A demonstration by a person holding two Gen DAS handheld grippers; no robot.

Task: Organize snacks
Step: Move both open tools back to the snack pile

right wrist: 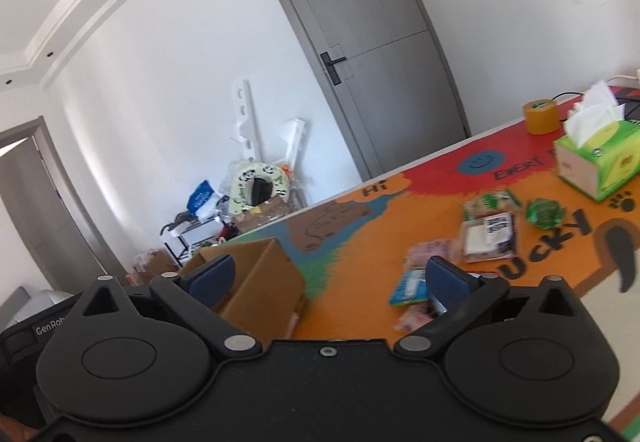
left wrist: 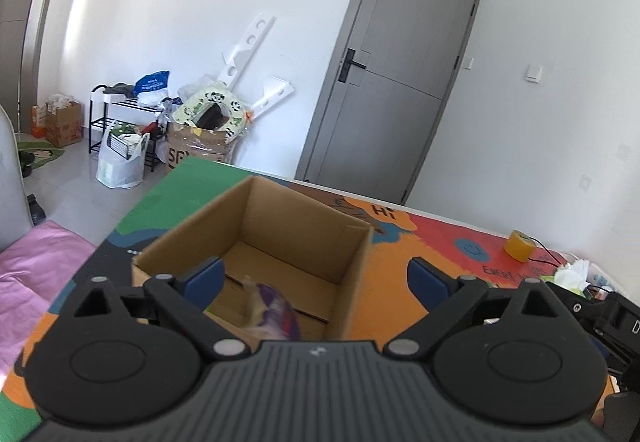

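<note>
At the centre of the left wrist view sits an open cardboard box (left wrist: 256, 242) on a colourful table mat (left wrist: 432, 242). Low in the frame, a blurred purple snack packet (left wrist: 276, 312) shows over the box's near part; whether it lies on the box floor or is in the air I cannot tell. The left gripper (left wrist: 316, 276) has its blue-padded jaws spread wide, with nothing pressed between them, the packet lying below the gap.

Toward the right of the right wrist view, more snacks lie loose on the orange part of the mat: a clear packet with a black-and-white label (right wrist: 490, 238), a round green wrapped snack (right wrist: 544, 213), a pink packet (right wrist: 430, 254) and a blue packet (right wrist: 410, 286). The right gripper (right wrist: 332, 278) is also spread wide and empty, its right pad overlapping the blue packet in the picture.

Farther right stand a green tissue box (right wrist: 600, 161) and a roll of yellow tape (right wrist: 540, 115). A grey door (right wrist: 380, 41) fills the upper middle.
</note>
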